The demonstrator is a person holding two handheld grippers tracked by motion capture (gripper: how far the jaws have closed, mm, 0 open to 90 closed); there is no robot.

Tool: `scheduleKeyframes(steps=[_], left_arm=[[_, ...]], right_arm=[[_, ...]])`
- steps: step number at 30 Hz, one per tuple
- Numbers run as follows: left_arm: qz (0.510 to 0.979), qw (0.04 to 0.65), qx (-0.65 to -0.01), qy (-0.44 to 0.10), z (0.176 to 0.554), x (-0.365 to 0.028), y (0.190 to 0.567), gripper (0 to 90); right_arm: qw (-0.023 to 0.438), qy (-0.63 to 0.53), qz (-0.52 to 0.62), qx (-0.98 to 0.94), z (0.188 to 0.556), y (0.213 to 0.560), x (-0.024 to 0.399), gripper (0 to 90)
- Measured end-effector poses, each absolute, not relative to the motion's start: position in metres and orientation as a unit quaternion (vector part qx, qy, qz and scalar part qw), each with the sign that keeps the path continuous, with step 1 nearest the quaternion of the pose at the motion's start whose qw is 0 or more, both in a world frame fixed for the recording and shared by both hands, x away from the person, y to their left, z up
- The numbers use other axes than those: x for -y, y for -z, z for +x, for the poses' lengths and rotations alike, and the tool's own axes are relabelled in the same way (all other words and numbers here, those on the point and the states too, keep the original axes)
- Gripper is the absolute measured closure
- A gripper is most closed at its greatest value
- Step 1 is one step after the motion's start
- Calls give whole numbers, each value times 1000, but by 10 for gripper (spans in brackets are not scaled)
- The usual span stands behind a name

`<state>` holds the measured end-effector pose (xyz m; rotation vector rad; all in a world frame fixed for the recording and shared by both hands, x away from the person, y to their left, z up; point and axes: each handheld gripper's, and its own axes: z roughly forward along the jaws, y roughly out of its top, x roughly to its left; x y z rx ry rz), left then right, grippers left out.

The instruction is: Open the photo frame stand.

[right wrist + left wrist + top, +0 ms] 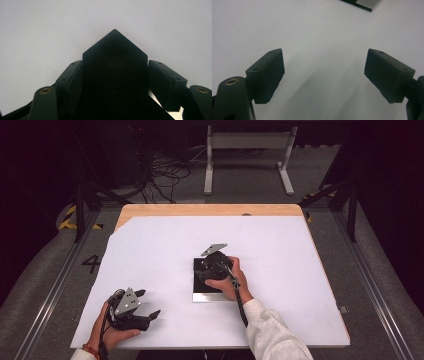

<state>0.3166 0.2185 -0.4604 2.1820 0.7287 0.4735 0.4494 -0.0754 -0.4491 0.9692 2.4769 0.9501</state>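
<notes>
- Black flat piece (207,281), glossy and square, lies near the centre of the white sheet (165,245), with wide bare sheet around it on every side.
- Right gripper (212,265) sits over the piece's 12 o'clock half. In the right gripper view a black pointed block (115,72) stands between both pads (71,85), which are pressed against its flanks: the gripper is pinching it.
- Left gripper (145,307) rests at 7 o'clock on the sheet, close to the near edge. Its fingers (268,75) are spread wide with only bare sheet between them.
- The left gripper view catches a corner of the black flat piece (359,5) at 1 o'clock.
- The floor (60,265) at 9 o'clock bears a painted "4" (91,263).
</notes>
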Motion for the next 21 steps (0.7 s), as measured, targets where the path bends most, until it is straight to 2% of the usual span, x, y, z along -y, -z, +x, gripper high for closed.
scheduleKeyframes(steps=[3,6,7,8,9,15,19,21], left_arm=[[856,386,-289,-187,325,-214,459,179],[860,386,-280,-180,338,-209,457,275],[861,386,-277,-183,347,-205,454,275],[860,388,-277,-182,352,-203,453,321],[860,390,-274,-179,359,-200,451,466],[881,352,-259,-179,399,-166,450,808],[892,332,-250,-178,414,-151,454,890],[901,315,-241,-177,424,-138,455,896]], right_arm=[[159,-333,339,-865,449,449,76,306],[159,-336,340,-864,448,449,76,306],[159,-337,340,-864,448,448,76,306],[160,-337,339,-863,448,448,76,309],[161,-337,339,-863,447,447,76,311],[151,-339,339,-864,448,447,79,315],[145,-338,339,-866,449,447,80,310],[142,-336,341,-866,449,448,80,310]])
